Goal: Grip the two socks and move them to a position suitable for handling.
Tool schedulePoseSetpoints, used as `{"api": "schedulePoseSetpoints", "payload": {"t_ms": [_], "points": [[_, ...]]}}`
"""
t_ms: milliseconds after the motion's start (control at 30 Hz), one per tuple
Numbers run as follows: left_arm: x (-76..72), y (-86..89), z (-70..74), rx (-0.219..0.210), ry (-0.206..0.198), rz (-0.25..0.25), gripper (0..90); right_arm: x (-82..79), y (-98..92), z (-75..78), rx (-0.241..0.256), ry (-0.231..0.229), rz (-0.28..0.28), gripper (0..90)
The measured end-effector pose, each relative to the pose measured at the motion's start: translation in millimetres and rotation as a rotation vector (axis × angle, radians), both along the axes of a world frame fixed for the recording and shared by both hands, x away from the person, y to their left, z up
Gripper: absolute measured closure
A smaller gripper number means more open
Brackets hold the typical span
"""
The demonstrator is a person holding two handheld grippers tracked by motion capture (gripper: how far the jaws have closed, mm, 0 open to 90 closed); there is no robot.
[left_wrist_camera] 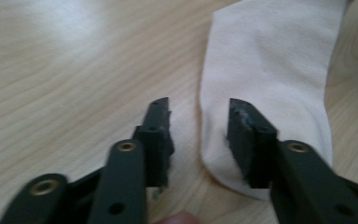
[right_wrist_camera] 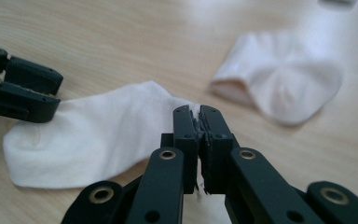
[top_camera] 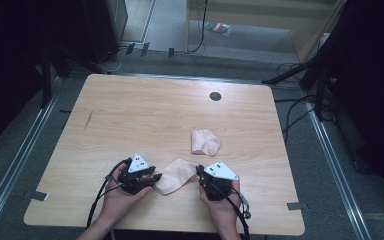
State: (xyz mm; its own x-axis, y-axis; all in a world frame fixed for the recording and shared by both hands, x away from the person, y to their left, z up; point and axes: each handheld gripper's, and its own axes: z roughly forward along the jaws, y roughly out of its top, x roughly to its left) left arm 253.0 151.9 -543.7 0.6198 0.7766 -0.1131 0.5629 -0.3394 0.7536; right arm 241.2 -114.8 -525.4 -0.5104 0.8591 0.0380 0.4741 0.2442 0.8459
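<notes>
No legible text or labels

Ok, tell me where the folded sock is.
In the high view the folded sock lies right of the table's centre, just beyond the flat sock and the right gripper.

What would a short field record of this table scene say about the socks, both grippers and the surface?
Surface: wooden table
Near sock: lies flat between both grippers
Far sock: folded, apart from the grippers
Left gripper: jaws open, straddling one end of the near sock
Right gripper: jaws shut on the near sock's other end
Table mark: dark round spot near the far edge
</notes>
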Motion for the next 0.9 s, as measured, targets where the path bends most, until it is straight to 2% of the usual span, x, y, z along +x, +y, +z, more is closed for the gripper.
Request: {"api": "schedulePoseSetpoints", "payload": {"t_ms": [33, 67, 100, 133, 167, 233, 267, 333, 367, 400, 433, 467, 500, 533, 567, 600, 633, 667, 700, 767, 800, 833, 900], "points": [[0.1, 5.2, 2.7, -0.034, 0.005, 0.010, 56.5, -2.2, 0.9, 3.0, -0.024, -0.048, 0.012, 86.8], [0.1, 5.2, 2.7, -0.034, 0.005, 0.010, 54.3, -5.2, 3.5, 5.8, -0.053, -0.096, 0.023, 86.7], [0.2, 11.8, 5.9, -0.063, 0.009, 0.024, 54.3, -5.2, 3.5, 5.8, -0.053, -0.096, 0.023, 86.7], [0.2, 21.8, 9.4, -0.091, 0.007, 0.041, 52.8, -8.1, 6.8, 8.1, -0.084, -0.144, 0.044, 86.6], [0.0, 36.5, 12.1, -0.122, 0.011, 0.070, 52.8, -16.6, 18.9, 10.8, -0.125, -0.235, 0.117, 86.4], [-0.7, 50.9, 11.2, -0.149, 0.030, 0.108, 52.9, -24.5, 31.2, 9.3, -0.176, -0.295, 0.199, 86.1], [-0.7, 56.7, 9.7, -0.155, 0.043, 0.119, 52.9, -29.2, 39.2, 6.9, -0.202, -0.312, 0.252, 85.9], [-0.5, 62.8, 6.0, -0.176, 0.070, 0.138, 53.0, -37.0, 54.3, -0.8, -0.250, -0.315, 0.358, 84.7], [-0.1, 63.5, 4.9, -0.180, 0.079, 0.136, 53.2, -39.2, 61.1, -5.6, -0.271, -0.302, 0.396, 82.1], [0.1, 62.5, 4.4, -0.176, 0.079, 0.131, 53.2, -39.7, 66.6, -10.3, -0.277, -0.267, 0.428, 73.0], [-0.4, 60.5, 4.3, -0.175, 0.080, 0.126, 52.8, -37.7, 71.0, -14.4, -0.262, -0.210, 0.459, 59.6], [-0.9, 58.7, 4.3, -0.168, 0.078, 0.115, 52.6, -35.4, 73.8, -17.1, -0.238, -0.145, 0.478, 50.8], [-0.9, 58.7, 4.3, -0.168, 0.078, 0.115, 52.6, -35.4, 73.8, -17.1, -0.238, -0.145, 0.478, 50.8], [-2.0, 55.9, 4.3, -0.154, 0.076, 0.101, 52.6, -33.9, 73.3, -17.7, -0.202, -0.104, 0.483, 48.7], [-3.0, 54.1, 4.3, -0.150, 0.074, 0.095, 52.7, -30.1, 67.4, -14.0, -0.109, -0.063, 0.473, 47.2], [-3.9, 52.6, 4.4, -0.146, 0.074, 0.087, 52.9, -26.3, 60.5, -9.4, -0.033, -0.042, 0.458, 47.3], [-5.0, 50.6, 4.4, -0.139, 0.071, 0.075, 53.9, -18.2, 45.0, -0.9, 0.103, -0.006, 0.398, 53.1], [-5.0, 50.6, 4.4, -0.139, 0.071, 0.075, 54.4, -18.2, 45.0, -0.9, 0.103, -0.006, 0.398, 53.1], [-5.6, 47.7, 4.0, -0.129, 0.071, 0.059, 55.1, -9.3, 29.6, 2.8, 0.204, 0.041, 0.301, 63.6], [-5.7, 44.5, 3.1, -0.122, 0.069, 0.053, 55.9, -3.5, 25.6, -0.1, 0.215, 0.111, 0.243, 68.3], [-5.7, 44.5, 3.1, -0.122, 0.069, 0.053, 56.1, -3.5, 25.6, -0.1, 0.215, 0.111, 0.243, 68.3], [-5.9, 42.4, 2.5, -0.117, 0.066, 0.048, 56.3, -1.7, 31.2, -6.0, 0.201, 0.162, 0.207, 68.6], [-6.5, 41.8, 2.6, -0.115, 0.070, 0.046, 56.3, -1.5, 33.6, -7.5, 0.208, 0.175, 0.207, 67.0]]}}
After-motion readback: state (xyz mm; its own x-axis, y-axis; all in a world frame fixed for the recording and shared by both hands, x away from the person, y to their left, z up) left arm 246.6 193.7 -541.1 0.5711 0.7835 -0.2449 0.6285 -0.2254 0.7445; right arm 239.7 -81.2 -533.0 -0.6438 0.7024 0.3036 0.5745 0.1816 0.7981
